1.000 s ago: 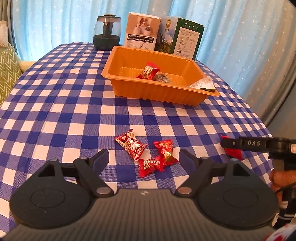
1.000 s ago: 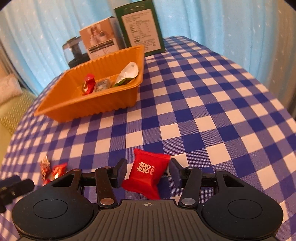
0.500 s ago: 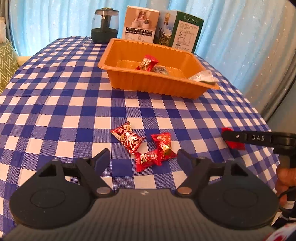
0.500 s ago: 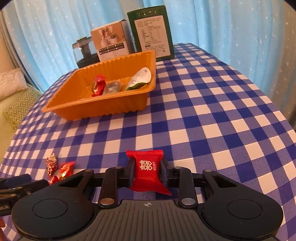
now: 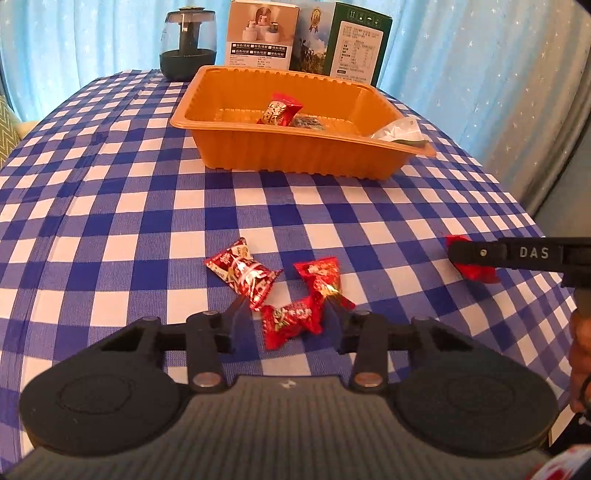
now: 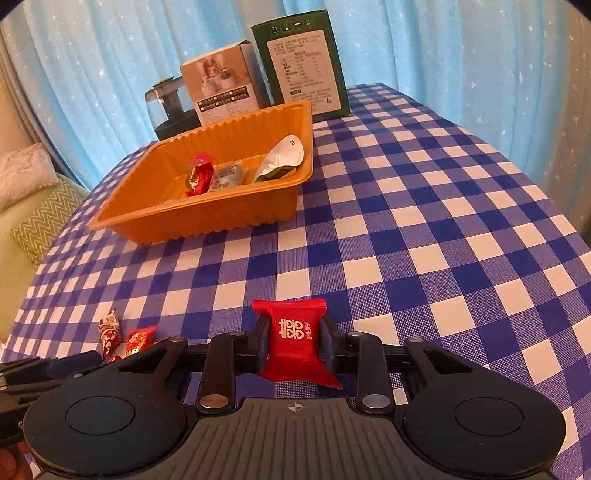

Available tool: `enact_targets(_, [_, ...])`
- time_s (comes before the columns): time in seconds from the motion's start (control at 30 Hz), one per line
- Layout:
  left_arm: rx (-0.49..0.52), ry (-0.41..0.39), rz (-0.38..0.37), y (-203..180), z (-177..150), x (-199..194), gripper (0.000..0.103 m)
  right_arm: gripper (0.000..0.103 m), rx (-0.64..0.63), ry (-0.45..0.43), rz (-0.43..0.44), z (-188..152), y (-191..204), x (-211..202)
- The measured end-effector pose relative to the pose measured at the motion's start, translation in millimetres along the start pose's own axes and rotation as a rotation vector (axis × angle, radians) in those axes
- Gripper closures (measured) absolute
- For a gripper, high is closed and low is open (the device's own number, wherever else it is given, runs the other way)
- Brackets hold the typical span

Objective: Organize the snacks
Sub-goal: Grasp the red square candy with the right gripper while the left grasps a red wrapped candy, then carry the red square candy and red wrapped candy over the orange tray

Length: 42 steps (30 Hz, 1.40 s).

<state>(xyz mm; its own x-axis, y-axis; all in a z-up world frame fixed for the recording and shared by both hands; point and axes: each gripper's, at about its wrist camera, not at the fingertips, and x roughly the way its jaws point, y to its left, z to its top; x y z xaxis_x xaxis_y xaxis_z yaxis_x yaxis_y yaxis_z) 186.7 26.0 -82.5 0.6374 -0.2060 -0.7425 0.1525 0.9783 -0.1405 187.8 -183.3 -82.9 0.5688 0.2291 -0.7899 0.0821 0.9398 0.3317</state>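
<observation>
My right gripper (image 6: 293,334) is shut on a red candy packet (image 6: 294,343) with white characters, held just above the checked cloth; it also shows in the left wrist view (image 5: 476,271). My left gripper (image 5: 290,319) is open, its fingers either side of a small red candy (image 5: 290,320) on the cloth. Two more red candies (image 5: 242,271) (image 5: 321,278) lie just beyond it. The orange tray (image 5: 295,155) stands further back and holds a red candy (image 5: 279,110), a grey wrapped sweet (image 5: 308,122) and a white-green sachet (image 5: 399,131).
Behind the tray stand a dark glass jar (image 5: 188,44), a white box (image 5: 260,35) and a green box (image 5: 351,42). Blue curtains hang behind. The table's edge curves off on the right (image 5: 535,221). A cushion (image 6: 44,218) lies to the left.
My right gripper has closed on the red packet and lifted it slightly. My left gripper has moved forward and narrowed, so the nearest red candy now lies between its fingers.
</observation>
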Motion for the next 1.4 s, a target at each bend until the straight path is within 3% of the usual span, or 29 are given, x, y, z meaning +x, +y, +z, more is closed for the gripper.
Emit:
enact_targets(0.3, [0.079,0.031,0.020,-9.4,-3.0,1.1,0.082,0.074,0.007,-0.010,0.009,0.5,1.1,-2.2])
enact_targets(1.0, [0.053,-0.059,-0.014,-16.4,14.8,-28.8,0.083,0.074,-0.069,-0.049,0.028,3.0,18.3,-9.9])
enact_targets(1.4, [0.040,-0.104,-0.035,-22.3,48.8,-34.3,0.083,0.074,-0.117,-0.091,0.053,13.2,31.4,-16.5])
